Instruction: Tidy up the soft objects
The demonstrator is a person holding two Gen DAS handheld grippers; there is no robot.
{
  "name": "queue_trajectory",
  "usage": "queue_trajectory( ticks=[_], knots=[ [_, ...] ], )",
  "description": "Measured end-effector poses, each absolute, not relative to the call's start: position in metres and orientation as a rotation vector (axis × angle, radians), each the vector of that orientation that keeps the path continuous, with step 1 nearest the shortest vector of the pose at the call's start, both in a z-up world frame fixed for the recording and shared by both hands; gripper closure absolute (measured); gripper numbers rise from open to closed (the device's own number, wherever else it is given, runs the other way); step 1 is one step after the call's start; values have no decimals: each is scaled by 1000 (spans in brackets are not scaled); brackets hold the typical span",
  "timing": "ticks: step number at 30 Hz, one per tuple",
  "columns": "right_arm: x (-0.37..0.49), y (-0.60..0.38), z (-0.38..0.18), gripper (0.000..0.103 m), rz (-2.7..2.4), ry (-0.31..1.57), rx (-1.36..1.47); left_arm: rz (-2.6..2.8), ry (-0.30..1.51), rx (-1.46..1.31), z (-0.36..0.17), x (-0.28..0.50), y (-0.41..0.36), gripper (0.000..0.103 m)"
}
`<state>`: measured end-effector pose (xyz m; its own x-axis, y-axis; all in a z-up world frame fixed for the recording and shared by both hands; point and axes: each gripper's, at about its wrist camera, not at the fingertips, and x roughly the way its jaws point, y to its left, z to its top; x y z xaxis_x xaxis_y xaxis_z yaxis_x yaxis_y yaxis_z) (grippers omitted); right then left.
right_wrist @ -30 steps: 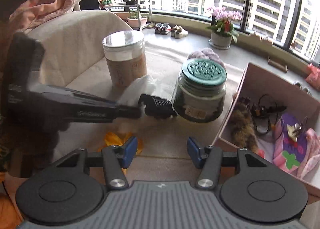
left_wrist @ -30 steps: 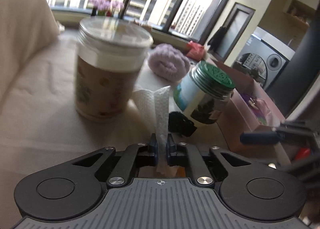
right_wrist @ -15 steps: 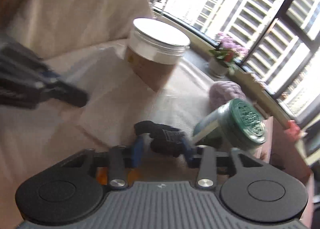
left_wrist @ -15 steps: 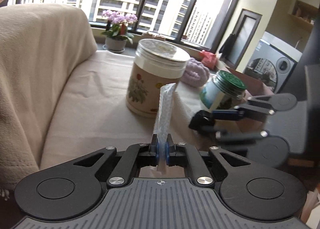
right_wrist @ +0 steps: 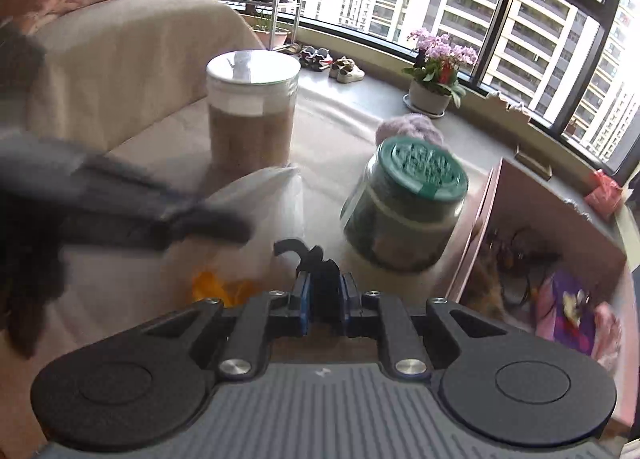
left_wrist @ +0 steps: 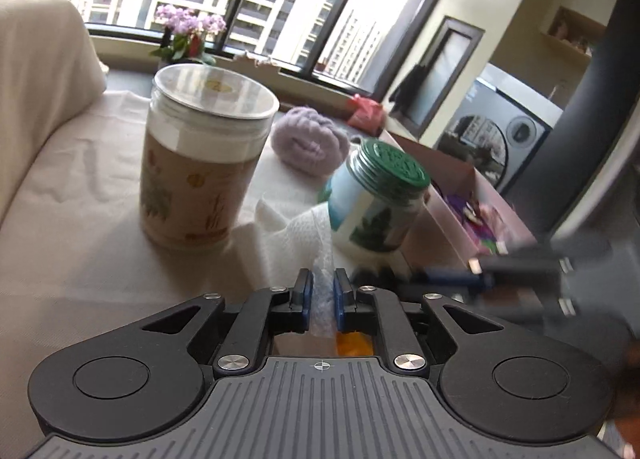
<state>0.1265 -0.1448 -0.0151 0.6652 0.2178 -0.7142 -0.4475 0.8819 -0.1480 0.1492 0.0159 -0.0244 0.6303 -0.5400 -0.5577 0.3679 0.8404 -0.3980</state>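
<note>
White paper towel is the thing in my left claw: one edge stands between the pads while the rest lies crumpled on the beige cloth, between the tall clear-lidded jar and the green-lidded jar. The jaws have just been easing apart a little with the towel between them, so I judge the grip weak. If I lift now the sheet may slide out, or tear, being so thin.

The towel's far end lies just beside the foot of the green-lidded jar, which looks tilted in both views. A sideways pull could drag against it and tip it toward the pink box.

My right claw has just been closing and is now clamped on a small black piece, a hair clip as far as I can tell, pinched near its edge. It could twist free on the way to the box.

Both claws work close together; crossing them risks a knock that shakes either hold loose.
</note>
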Motion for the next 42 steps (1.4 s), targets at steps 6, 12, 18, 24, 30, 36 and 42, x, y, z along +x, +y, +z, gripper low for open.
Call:
queue_trajectory(
  ticks=[6, 12, 18, 24, 30, 36, 42],
  knots=[
    [108, -152, -23, 85, 434, 746, -316, -330, 764, -127, -32, 170, -5, 87],
    [88, -157, -23, 42, 447, 680, -296, -288, 705, -161, -13, 148, 8, 87],
    [64, -167, -33, 40, 489, 626, -264, -165, 749, -305, -11, 146, 34, 87],
    [65, -194, -48, 40, 434, 639, -178, -239, 820, -343, -19, 166, 3, 87],
    [63, -215, -58, 37, 405, 656, -75, -277, 822, -162, -17, 178, -46, 86],
    [60, -213, -58, 35, 418, 646, -62, -200, 811, 117, -24, 175, -72, 74],
    [62, -214, -60, 33, 419, 650, -49, -126, 815, 171, -23, 171, -60, 70]
  ],
)
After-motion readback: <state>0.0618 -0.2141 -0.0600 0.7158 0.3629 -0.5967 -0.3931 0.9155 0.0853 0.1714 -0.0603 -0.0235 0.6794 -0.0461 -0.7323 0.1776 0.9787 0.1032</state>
